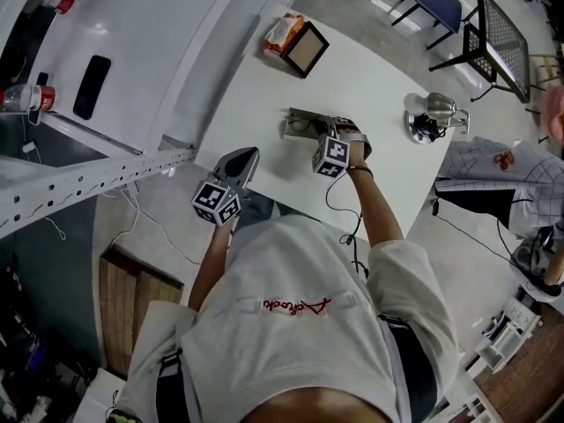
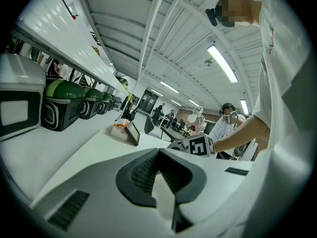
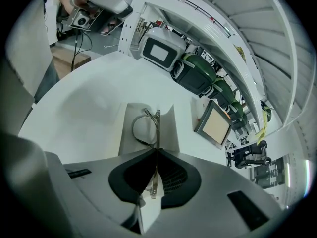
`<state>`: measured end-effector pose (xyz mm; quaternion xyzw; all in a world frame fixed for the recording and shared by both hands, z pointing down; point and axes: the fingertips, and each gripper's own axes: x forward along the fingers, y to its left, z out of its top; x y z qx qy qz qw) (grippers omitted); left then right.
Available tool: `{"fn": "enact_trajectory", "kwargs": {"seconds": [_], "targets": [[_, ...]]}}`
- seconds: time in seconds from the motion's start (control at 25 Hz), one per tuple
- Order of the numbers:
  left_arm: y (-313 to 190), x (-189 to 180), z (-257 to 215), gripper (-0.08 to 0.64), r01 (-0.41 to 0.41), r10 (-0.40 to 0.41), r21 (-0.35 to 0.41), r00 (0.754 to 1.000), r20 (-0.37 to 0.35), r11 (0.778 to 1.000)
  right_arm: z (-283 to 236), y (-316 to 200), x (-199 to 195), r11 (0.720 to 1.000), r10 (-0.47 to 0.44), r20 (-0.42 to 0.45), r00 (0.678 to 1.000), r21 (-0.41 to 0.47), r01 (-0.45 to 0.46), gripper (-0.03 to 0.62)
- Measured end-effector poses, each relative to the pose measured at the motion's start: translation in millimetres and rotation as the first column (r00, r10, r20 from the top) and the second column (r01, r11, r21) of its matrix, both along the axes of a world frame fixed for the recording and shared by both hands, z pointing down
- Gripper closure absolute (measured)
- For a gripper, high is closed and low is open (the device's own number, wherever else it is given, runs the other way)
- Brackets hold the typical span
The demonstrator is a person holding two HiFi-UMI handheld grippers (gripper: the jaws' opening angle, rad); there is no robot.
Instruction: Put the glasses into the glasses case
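- The glasses point(image 3: 156, 125), thin metal-rimmed, sit at the middle of the right gripper view, one round rim showing to the left of a straight bar.
- They are over the open case point(image 3: 171, 128), a pale tray-like shell lying flat; whether they touch its floor cannot be told.
- The right gripper point(image 3: 156, 151) has its jaws clamped on the glasses, with a thin metal part running down between the dark pads.
- In the head view the case lies near the middle of the white table point(image 1: 379, 77), and the right gripper points steeply down at it from the lower right.
- The left gripper point(image 1: 242, 159) rests at the table's lower left edge, well apart from the case; in its own view the jaws are together with nothing between them.
- A small box point(image 1: 296, 44) stands at the table's upper left end.
- A metal kettle point(image 1: 438, 111) stands at the right end of the table.
- A blue chair point(image 1: 441, 3) is on the floor at the upper right of the frame.
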<state>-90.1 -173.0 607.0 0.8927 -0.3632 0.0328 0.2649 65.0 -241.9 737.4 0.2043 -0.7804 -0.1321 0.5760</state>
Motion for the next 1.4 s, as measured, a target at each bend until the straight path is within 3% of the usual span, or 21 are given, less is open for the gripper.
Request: {"fn": "enact_trajectory", "kwargs": {"seconds": [0.12,0.68,0.88,1.16,1.4], "targets": [[-0.8,1.2,-0.1,0.546,-0.006,0.006,0.003,1.000,-0.005,1.000,3.3,8.0,-5.7,1.000,-0.028,-0.025,0.999,-0.011,0.028,0.569],[-4.9,2.2,-3.3,0.546,-0.011,0.012,0.016,1.000,-0.019,1.000,6.6,17.9,-5.6,0.996,0.025,-0.001,1.000,-0.084,-0.025,0.566],[-6.1,1.8,-7.7,0.546,-0.009,0.009,0.028,1.000,-0.022,1.000,5.3,19.9,-5.4,0.994,0.039,0.017,0.999,-0.100,-0.037,0.505],[-5.4,6.2,-13.6,0.546,-0.016,0.017,0.046,1.000,-0.023,0.999,-10.0,17.8,-13.8,0.998,0.039,0.060,0.997,-0.060,-0.035,0.468],[-4.1,13.6,-19.1,0.546,-0.029,0.031,0.065,0.999,-0.020,0.997,-32.2,14.8,-17.9,0.999,0.032,0.098,0.995,0.033,-0.035,0.477]]}}
